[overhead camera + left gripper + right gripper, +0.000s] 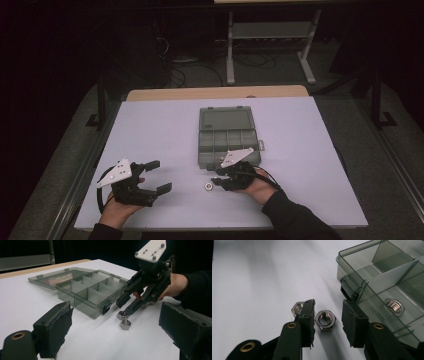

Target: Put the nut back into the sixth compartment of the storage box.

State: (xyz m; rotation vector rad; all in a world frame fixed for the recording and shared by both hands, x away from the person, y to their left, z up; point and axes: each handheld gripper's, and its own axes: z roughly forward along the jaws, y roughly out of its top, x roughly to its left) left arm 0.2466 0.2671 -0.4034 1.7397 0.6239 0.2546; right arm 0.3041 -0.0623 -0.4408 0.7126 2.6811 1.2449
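A clear grey compartment box [202,145] lies open at the table's middle, its lid [225,119] flat behind it. Two steel nuts rest on the white table just in front of it. My right gripper [328,303] is open and low, its jaws on either side of one nut [325,320]. The second nut [296,308] lies just outside its left jaw. A third nut [395,306] sits inside a front compartment of the box [362,272]. My left gripper [159,176] stands open and holds nothing, at the front left, pointing toward the right gripper [125,307] and both nuts [125,324].
The white table top [150,130] ends in a wooden strip [215,93] at the far side. Beyond it stand a metal frame [270,45] and cables on a dark floor. The box's other compartments [85,290] look bare.
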